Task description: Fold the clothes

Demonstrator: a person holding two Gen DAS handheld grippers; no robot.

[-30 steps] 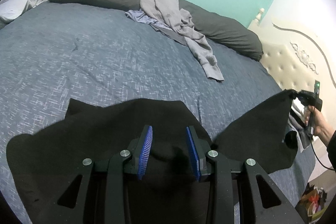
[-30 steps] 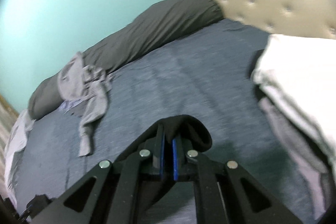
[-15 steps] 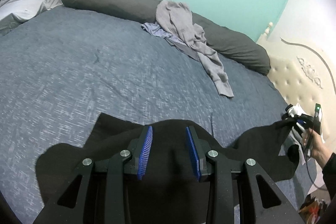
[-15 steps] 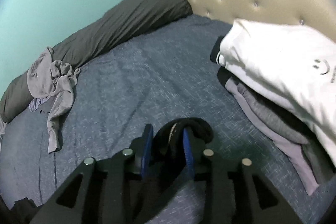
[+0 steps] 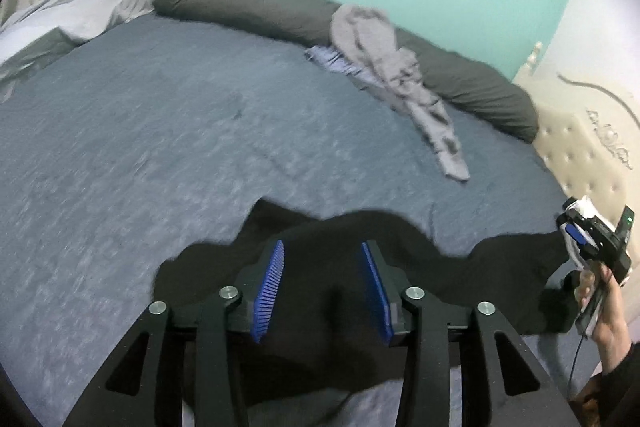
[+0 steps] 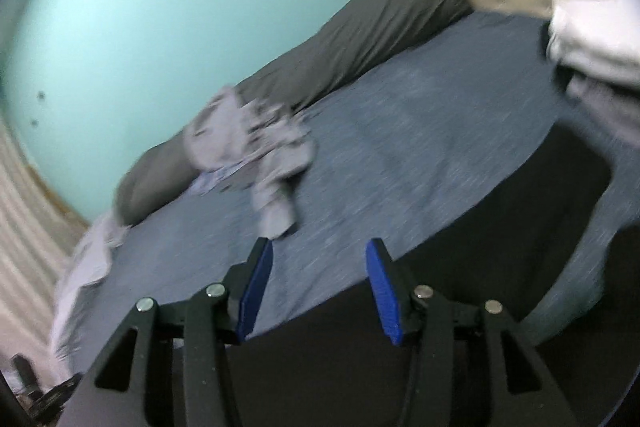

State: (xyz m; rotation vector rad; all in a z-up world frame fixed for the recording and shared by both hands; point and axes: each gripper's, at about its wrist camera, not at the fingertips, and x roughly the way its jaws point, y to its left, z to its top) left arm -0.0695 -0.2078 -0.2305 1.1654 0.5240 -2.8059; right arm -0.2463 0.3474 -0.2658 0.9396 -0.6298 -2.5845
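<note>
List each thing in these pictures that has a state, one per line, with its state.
Left gripper: open, over the black garment.
Right gripper: open, holding nothing.
Black garment: spread on the bed, not gripped.
Grey garment: crumpled, unfolded.
White clothes: stacked.

right gripper (image 6: 318, 287): I opened it, dropped black garment (image 6: 460, 267) | garment: flatter on bed | left: unchanged

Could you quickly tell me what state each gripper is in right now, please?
Left gripper: open, blue pads apart over the black cloth garment, not clamping it.
Right gripper: open, holding nothing.
</note>
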